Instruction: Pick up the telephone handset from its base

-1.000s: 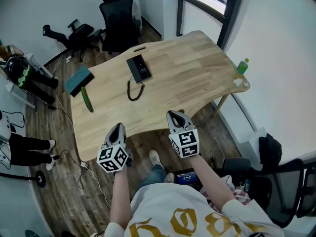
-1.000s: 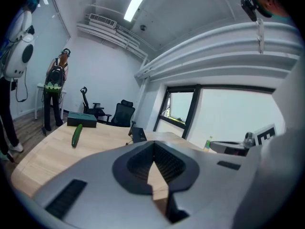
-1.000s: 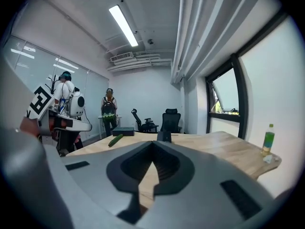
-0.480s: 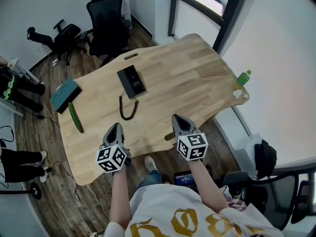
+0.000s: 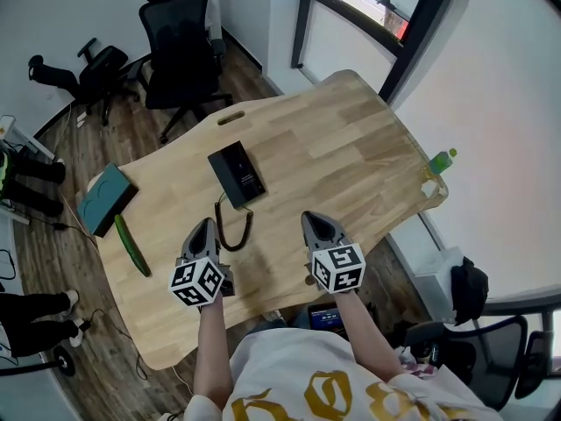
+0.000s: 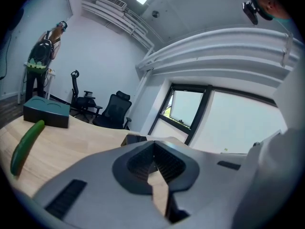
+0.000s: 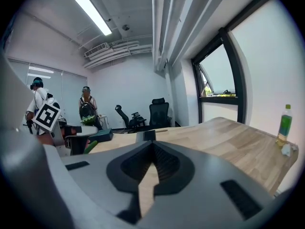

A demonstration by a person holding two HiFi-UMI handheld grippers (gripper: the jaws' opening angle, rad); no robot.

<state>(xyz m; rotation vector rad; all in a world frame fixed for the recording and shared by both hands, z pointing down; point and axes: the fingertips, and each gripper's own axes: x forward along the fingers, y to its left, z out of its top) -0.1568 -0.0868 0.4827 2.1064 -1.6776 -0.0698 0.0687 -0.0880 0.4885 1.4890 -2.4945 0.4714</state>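
Nothing lifted yet: left gripper [image 5: 203, 226] and right gripper [image 5: 311, 220] both clenched empty, handset [image 5: 226, 179] on its base [image 5: 249, 172] just ahead of them

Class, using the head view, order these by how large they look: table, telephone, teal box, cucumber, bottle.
Largest to smallest:
table
telephone and teal box, about alike
cucumber
bottle

Pretty bright and even everywhere: daylight from the window [image 5: 364, 3] plus a ceiling strip light [image 7: 93, 13], only soft shadows on the desk [image 5: 351, 147]. Both gripper views are heavy fisheye, with dark corners and a blurry close foreground.
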